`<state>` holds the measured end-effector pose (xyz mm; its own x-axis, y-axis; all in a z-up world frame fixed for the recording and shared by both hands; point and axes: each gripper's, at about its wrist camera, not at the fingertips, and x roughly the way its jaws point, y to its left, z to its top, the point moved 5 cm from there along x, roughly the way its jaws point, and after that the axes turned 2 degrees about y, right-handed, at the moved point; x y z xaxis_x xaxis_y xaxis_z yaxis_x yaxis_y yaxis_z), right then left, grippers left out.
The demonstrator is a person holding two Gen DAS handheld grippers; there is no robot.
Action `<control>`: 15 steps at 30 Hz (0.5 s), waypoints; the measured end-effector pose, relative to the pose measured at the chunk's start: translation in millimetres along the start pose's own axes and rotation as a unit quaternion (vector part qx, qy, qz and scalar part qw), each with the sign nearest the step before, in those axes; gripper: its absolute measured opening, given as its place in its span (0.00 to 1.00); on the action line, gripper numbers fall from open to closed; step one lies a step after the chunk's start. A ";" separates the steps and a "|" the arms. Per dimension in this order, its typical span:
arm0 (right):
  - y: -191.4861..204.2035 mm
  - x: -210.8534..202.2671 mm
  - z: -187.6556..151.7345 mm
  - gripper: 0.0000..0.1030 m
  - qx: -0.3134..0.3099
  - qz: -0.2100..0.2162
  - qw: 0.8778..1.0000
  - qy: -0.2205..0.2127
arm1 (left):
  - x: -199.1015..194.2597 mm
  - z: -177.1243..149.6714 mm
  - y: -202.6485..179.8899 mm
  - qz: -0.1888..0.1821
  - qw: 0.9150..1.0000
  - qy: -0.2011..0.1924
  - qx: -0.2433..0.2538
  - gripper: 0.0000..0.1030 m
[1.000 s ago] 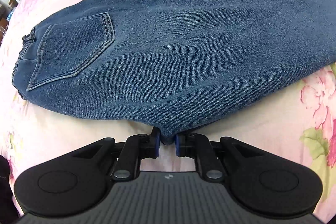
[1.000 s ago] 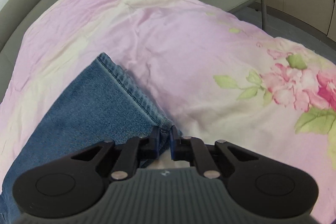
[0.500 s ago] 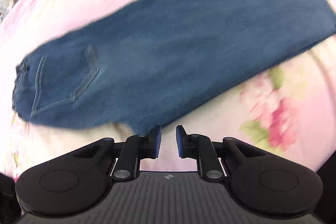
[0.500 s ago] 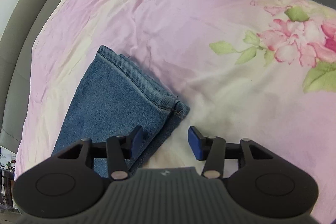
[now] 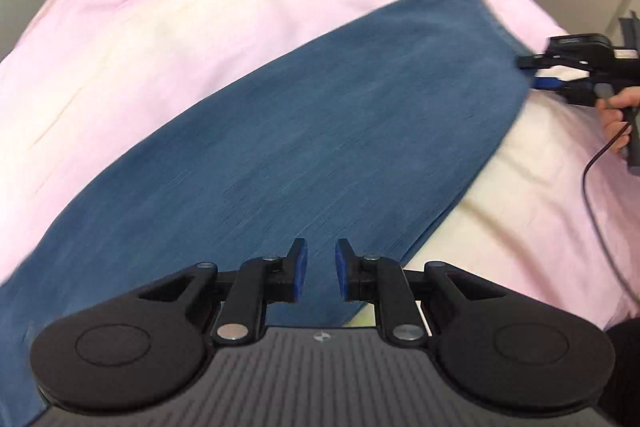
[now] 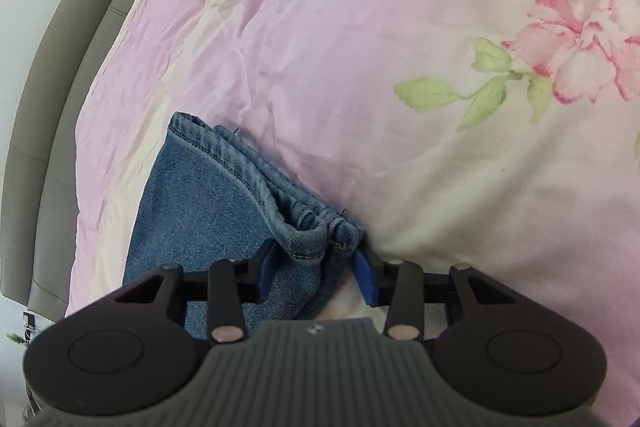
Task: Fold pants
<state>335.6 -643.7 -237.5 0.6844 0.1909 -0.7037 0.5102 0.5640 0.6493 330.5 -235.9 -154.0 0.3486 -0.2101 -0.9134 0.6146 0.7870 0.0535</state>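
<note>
Blue jeans [image 5: 320,131] lie on a floral bedsheet [image 6: 360,67]; left gripper [image 5: 319,273] released above them, right gripper [image 6: 316,271] spread around the hem [image 6: 256,175].

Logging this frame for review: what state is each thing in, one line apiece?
jeans: folded lengthwise, lying flat on the bedspread.
hem: between the right fingers, not pinched.
left gripper: open, empty, above the denim.
right gripper: open, straddling the hem.
bedspread: spread out, lightly creased.
</note>
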 end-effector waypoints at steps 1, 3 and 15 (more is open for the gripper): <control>-1.8 -2.7 0.0 0.26 0.005 0.006 1.000 -0.001 | 5.6 7.9 -9.4 -0.006 1.000 -0.003 0.012 0.19; -1.0 -8.4 1.6 0.21 0.003 0.013 1.000 0.000 | 22.0 18.1 -24.3 -0.015 0.999 0.003 0.037 0.19; 59.9 -61.2 15.0 0.11 -0.095 0.048 0.994 -0.014 | 85.8 11.7 -47.7 -0.019 0.996 0.059 0.071 0.12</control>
<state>332.1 -633.6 -151.2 0.7405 0.2313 -0.6310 0.3358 0.6859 0.6456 339.4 -298.4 -230.2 0.2429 -0.1612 -0.9566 0.7230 0.6876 0.0677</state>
